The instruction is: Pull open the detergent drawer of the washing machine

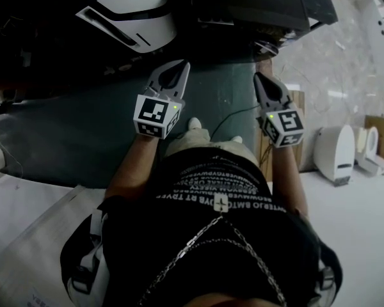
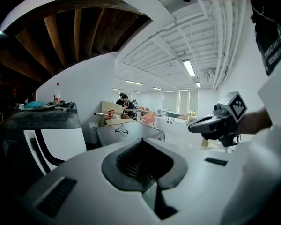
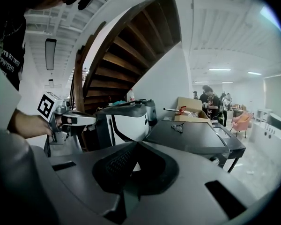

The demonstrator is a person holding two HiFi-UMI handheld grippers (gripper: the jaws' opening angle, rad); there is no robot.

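Both grippers are up in front of the person, side by side and well apart. The left gripper [image 1: 180,69] has its jaws pressed together with nothing between them, and the right gripper [image 1: 262,82] is the same: tips meeting, empty. Ahead sits the washing machine [image 3: 192,137], dark grey and flat-topped, with a round knob [image 3: 216,161] at its front corner and a pair of glasses [image 3: 178,127] lying on top. I can't make out the detergent drawer from any angle here. Neither gripper touches the machine, and a strip of dark floor [image 1: 83,133] lies between the jaw tips and its front edge. Just beside the machine on the left stands a white-and-black appliance [image 1: 131,8], in line with the left gripper. A wooden staircase [image 3: 126,46] curves overhead on that side. A cardboard box [image 3: 189,108] sits behind the machine's far edge. Out to the right the pale floor [image 1: 358,222] opens wide, with a few white parts [image 1: 336,152] near the wall.
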